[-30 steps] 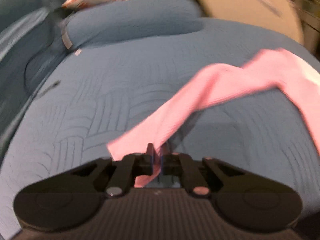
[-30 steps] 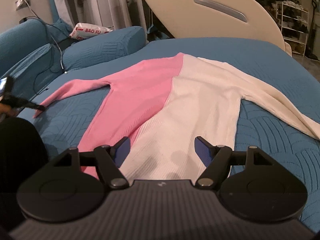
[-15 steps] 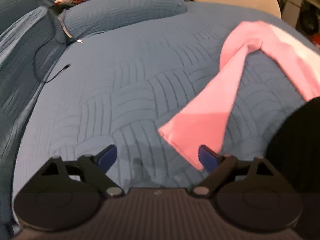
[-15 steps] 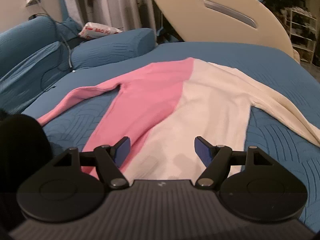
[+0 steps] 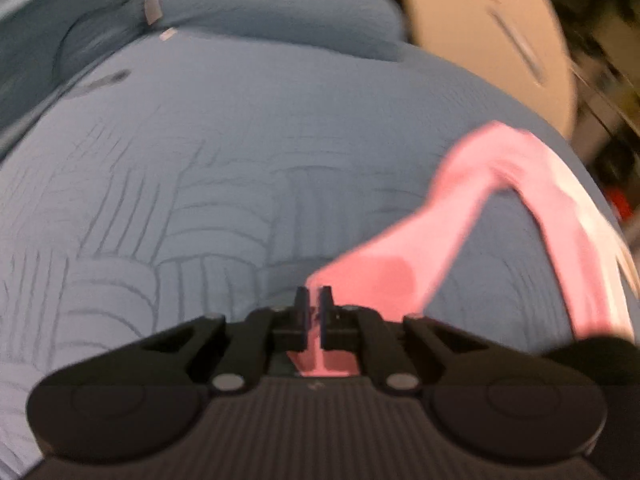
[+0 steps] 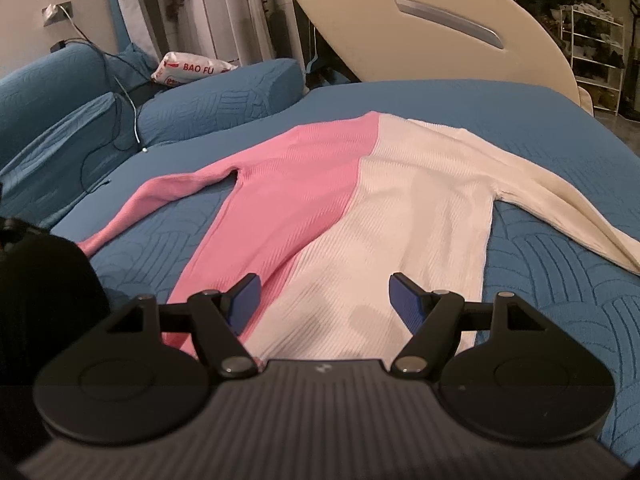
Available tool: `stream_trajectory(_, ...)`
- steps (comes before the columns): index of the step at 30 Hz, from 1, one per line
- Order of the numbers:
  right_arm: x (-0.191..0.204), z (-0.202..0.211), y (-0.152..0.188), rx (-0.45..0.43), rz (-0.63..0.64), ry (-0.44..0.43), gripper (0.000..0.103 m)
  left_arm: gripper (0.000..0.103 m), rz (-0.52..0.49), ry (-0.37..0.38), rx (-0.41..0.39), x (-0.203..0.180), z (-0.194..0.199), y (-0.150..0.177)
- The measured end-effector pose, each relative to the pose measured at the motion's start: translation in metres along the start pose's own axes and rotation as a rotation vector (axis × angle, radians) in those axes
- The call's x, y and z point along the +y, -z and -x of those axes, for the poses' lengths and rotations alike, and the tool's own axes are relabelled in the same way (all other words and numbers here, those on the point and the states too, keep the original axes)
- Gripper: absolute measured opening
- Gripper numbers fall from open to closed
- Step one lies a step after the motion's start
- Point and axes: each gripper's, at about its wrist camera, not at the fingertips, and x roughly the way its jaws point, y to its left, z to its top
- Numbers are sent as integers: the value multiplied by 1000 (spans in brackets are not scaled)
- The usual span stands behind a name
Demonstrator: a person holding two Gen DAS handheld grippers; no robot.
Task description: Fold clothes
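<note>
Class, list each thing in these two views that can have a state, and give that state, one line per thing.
Left tool: shut on the pink sleeve's cuff.
Right tool: open, holding nothing, above the sweater's hem.
Sweater: unfolded, body spread flat on the bed.
Pink sleeve: stretched out sideways, its cuff end gripped.
White sleeve: stretched out flat, free.
Bed cover: spread under the sweater.
</note>
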Motion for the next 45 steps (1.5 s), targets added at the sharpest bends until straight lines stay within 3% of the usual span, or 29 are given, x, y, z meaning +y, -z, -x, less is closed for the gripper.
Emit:
stream_trajectory(1,-1,1,1,-2,-1,1,73,5,-85,134,-45,-8,24,5)
stream_trajectory(3,-3,2,4,-1,-7,1,73,8,-154,236,-45,-14,39,10)
stream_trajectory(5,-5,0,7,14,-11,-2,73,10,-248,316,41,-21,49,17)
stream_trajectory(6,-6,-2,8,21,-11,-3,73,12,-293,315,103,-22,52,22)
stream_trajectory(7,-7,-2,9,23,-14,-3,73,16,-286,305,101,-19,54,22)
stream_trajectory(9,-8,-3,9,20,-20,-2,73,40,-258,296,80,-15,59,20)
stream_trajectory(11,-9,-3,7,14,-24,4,73,50,-198,300,-4,-12,69,7)
stream_trajectory(15,-5,-7,9,76,52,0,73,87,-208,286,-86,-40,69,-18)
stream_trajectory(17,0,-15,14,155,109,-12,73,92,-312,289,-119,-91,64,-39)
stream_trajectory(18,2,-18,19,189,134,-4,73,97,-316,292,-119,-94,63,-39)
stream_trajectory(20,5,-27,27,260,168,29,73,103,-365,331,-114,-135,51,-51)
stream_trajectory(22,0,-37,35,313,157,90,73,103,-354,322,-52,-174,24,-58)
stream_trajectory(24,0,-38,36,315,162,97,72,100,-319,308,33,-209,-8,-59)
stream_trajectory(25,0,-37,36,315,170,97,70,98,-291,290,92,-224,-24,-56)
stream_trajectory(27,1,-34,36,328,190,95,31,99,-227,250,167,-243,-42,-57)
stream_trajectory(29,2,-27,35,368,219,93,12,101,-121,248,226,-257,-58,-52)
stream_trajectory(34,4,-7,44,561,309,-60,7,101,-75,160,313,-267,-82,-25)
stream_trajectory(35,2,-3,44,562,312,-49,7,101,-81,144,300,-269,-83,-22)
stream_trajectory(38,-22,16,30,445,179,52,15,102,-83,99,273,-269,-85,-14)
stream_trajectory(40,-37,25,21,359,77,84,45,102,-47,96,283,-267,-94,-14)
stream_trajectory(41,-47,29,17,299,1,106,71,101,-30,103,293,-267,-97,-15)
stream_trajectory(42,-56,28,16,257,-72,123,85,95,13,127,322,-264,-104,-14)
stream_trajectory(43,-64,23,16,231,-137,135,85,91,77,161,375,-260,-115,-13)
stream_trajectory(45,-71,6,22,261,-211,137,83,75,72,175,380,-263,-121,-12)
